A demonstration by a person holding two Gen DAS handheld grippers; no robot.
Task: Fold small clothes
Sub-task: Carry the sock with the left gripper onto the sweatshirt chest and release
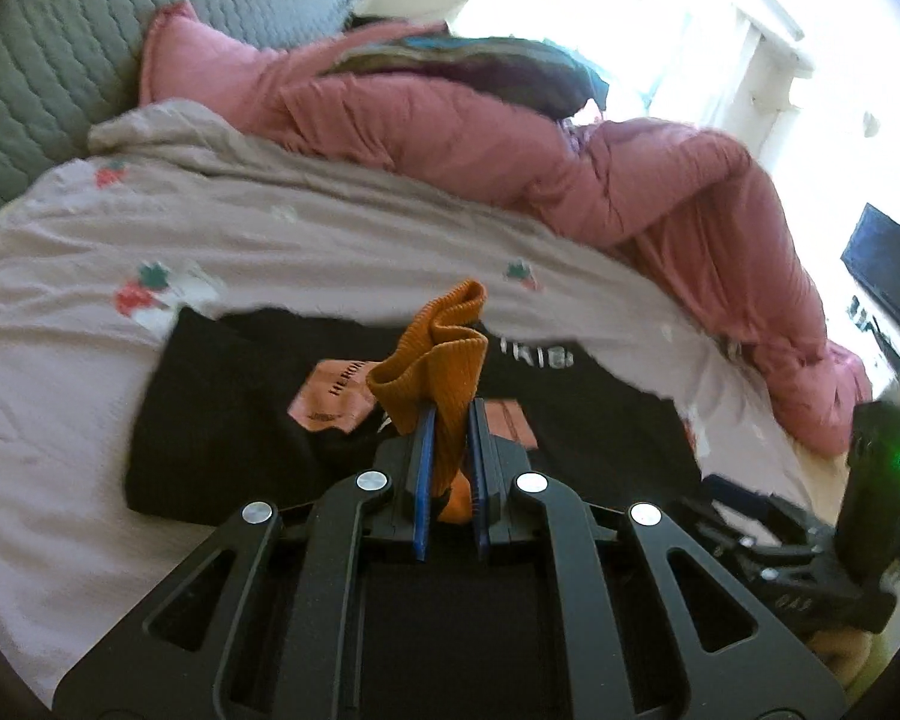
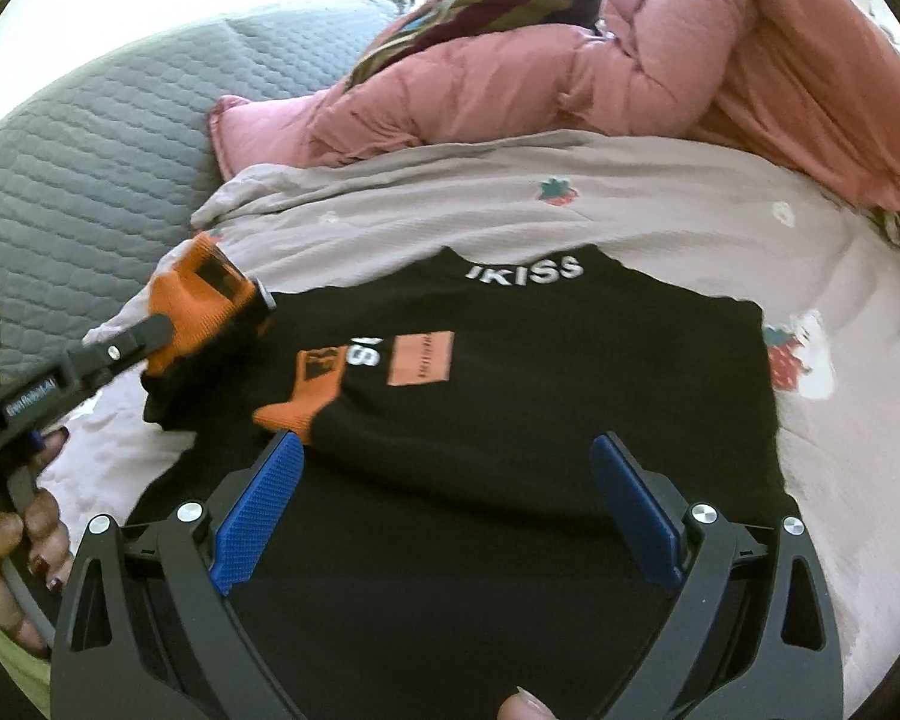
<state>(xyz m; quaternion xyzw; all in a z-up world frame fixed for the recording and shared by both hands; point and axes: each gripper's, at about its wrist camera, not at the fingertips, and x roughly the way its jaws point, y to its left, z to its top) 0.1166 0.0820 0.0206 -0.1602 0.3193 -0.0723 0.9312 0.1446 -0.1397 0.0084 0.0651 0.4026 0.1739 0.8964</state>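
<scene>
We hold 1 orange sock [image 1: 432, 360] clamped in the left gripper [image 1: 450, 420], lifted over the black shirt [image 2: 540, 408]. Its mate, the second sock [image 2: 306, 396], lies flat on that shirt, just ahead of the right gripper [image 2: 444, 510], whose jaws stand wide and empty. We judge pairing comes next: lower cuff over cuff, edges matched (bed sheet [image 1: 60, 360] beneath is soft, so press gently).
</scene>
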